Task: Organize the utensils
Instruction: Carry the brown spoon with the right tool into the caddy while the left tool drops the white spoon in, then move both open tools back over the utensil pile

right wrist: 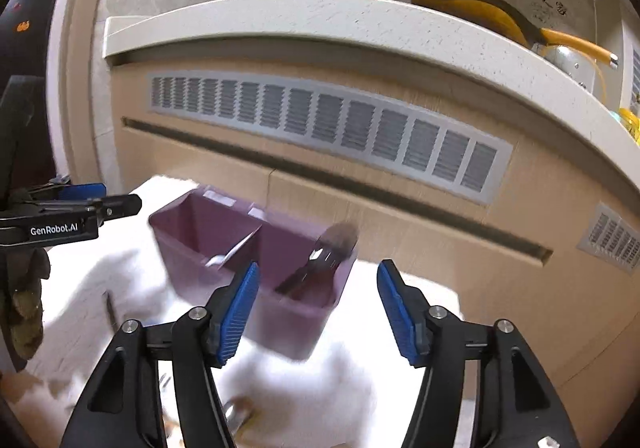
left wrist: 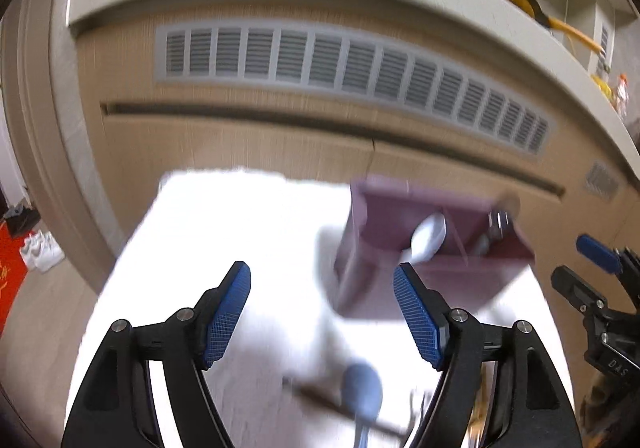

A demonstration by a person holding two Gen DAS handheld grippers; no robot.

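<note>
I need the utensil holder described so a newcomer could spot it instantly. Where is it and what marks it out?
Start at the beige cabinet with the long grey vent. Below it lies a white cloth-covered surface, and on its far part stands the purple holder. It is the only purple thing there, a box split into compartments with a pale spoon and other utensils inside.

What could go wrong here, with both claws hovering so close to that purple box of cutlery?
1. The purple box looks light and stands on a soft white cloth; a bump from the open right gripper might tip it and spill the white spoon and the dark-handled utensils.
2. The blue spoon lies loose just under the open left gripper, which could knock it away.
</note>
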